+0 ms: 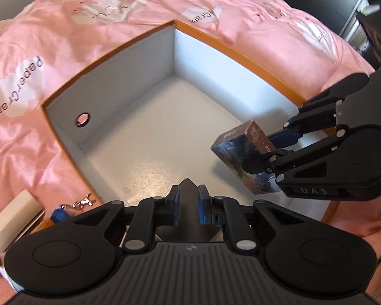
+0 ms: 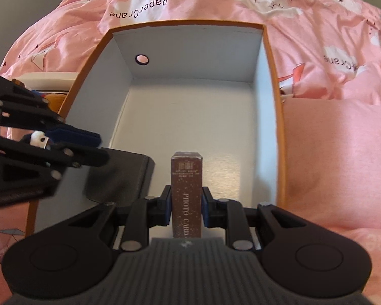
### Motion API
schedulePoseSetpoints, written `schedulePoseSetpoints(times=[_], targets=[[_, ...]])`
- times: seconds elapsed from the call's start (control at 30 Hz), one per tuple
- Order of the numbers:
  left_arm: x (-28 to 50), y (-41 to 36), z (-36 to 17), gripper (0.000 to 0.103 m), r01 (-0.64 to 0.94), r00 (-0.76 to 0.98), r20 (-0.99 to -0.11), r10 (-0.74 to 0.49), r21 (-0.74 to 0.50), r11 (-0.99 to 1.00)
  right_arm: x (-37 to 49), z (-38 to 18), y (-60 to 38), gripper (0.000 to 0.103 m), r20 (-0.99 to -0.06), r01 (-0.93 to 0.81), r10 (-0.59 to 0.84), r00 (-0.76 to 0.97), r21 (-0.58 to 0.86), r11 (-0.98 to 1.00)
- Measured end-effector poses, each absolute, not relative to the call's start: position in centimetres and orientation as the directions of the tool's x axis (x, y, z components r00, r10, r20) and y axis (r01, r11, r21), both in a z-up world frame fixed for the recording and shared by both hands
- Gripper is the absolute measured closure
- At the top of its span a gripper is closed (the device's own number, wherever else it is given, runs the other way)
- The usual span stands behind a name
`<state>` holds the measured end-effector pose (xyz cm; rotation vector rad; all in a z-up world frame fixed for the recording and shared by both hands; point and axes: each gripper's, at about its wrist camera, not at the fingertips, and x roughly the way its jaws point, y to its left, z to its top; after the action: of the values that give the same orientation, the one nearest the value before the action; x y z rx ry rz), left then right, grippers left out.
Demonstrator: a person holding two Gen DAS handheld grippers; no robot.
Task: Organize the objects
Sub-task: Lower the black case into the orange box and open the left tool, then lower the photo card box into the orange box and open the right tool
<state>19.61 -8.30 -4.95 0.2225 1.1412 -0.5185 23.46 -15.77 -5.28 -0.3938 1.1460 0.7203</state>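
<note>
Cardboard is what you hold: your right gripper (image 2: pixel 186 209) clamps the photo card box (image 2: pixel 186 193) across its narrow faces, above the near end of the open storage box (image 2: pixel 271 117). It looks light, stiff and smooth, so it could slip if your squeeze loosens; grip mid-length as you do. Your left gripper (image 1: pixel 188 204) has its pads nearly together around a flat dark grey piece (image 1: pixel 188 193); whether they press it, I cannot tell. The storage box has white walls, an orange rim, and sits on soft pink bedding (image 2: pixel 330 152).
</note>
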Motion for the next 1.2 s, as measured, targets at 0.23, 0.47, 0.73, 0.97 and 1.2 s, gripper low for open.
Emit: schedulePoseSetpoints(times=[0.23,0.47,0.73,0.97,1.2], targets=[[22.0,-10.3,-7.5,0.087,0.540,0.270,-0.935,-0.228,-0.048,0.840,24.8,-5.7,-15.3,0.079,-0.928,-0.661,0.315,0.198,0.111,0.742],[23.8,-11.1,-9.4,0.085,0.504,0.187,-0.959,-0.213,-0.093,0.859,25.5,-6.4,-15.7,0.080,-0.934,-0.642,0.316,0.167,0.141,0.754],[23.6,-9.3,-9.7,0.080,0.383,0.083,-0.960,-0.267,-0.217,0.898,26.0,-7.1,-15.8,0.079,-0.931,-0.604,0.364,0.033,0.272,0.749],[22.2,-9.8,-9.8,0.083,0.358,0.019,-0.958,-0.287,-0.262,0.896,25.6,-8.0,-16.0,0.080,-0.946,-0.612,0.314,-0.077,0.294,0.735],[21.9,-10.0,-10.3,0.083,0.350,-0.035,-0.952,-0.305,-0.297,0.888,25.1,-8.0,-15.8,0.080,-0.962,-0.644,0.263,-0.080,0.251,0.723]])
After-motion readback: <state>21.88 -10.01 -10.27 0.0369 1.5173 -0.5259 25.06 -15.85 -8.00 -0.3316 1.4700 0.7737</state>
